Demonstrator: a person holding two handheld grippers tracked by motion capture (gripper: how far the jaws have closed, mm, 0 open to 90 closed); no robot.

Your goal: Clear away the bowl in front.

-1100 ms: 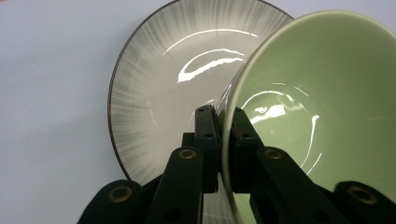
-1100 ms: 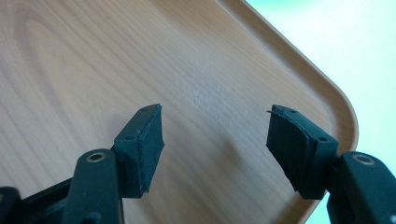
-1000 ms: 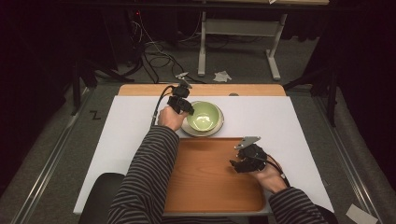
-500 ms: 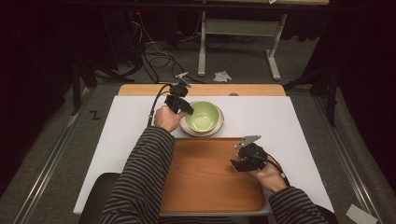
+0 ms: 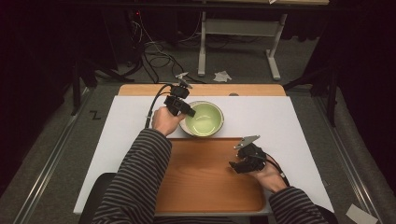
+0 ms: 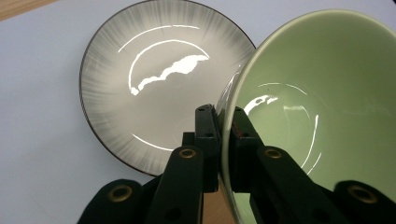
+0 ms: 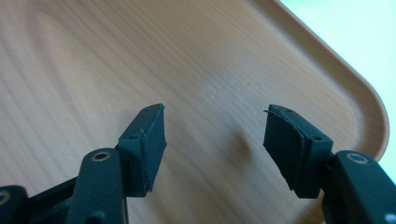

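Note:
A pale green bowl [image 5: 205, 118] [image 6: 322, 107] hangs tilted over a grey streaked plate [image 6: 154, 84] on the white table top. My left gripper [image 5: 183, 108] [image 6: 223, 116] is shut on the bowl's near-left rim, one jaw inside and one outside. In the high view the bowl hides most of the plate. My right gripper [image 5: 239, 164] [image 7: 215, 140] stands open over the right part of the wooden tray [image 5: 196, 177] [image 7: 140, 56], with nothing between its jaws.
The white board [image 5: 289, 116] covers a wooden table whose far edge [image 5: 205, 88] shows beyond it. A table frame [image 5: 238, 28] and cables [image 5: 154, 46] lie on the floor behind. The tray's raised rim [image 7: 345, 79] runs close to the right gripper.
The bowl has tipped and lifted slightly in the left gripper above the plate. The right gripper has stayed over the tray.

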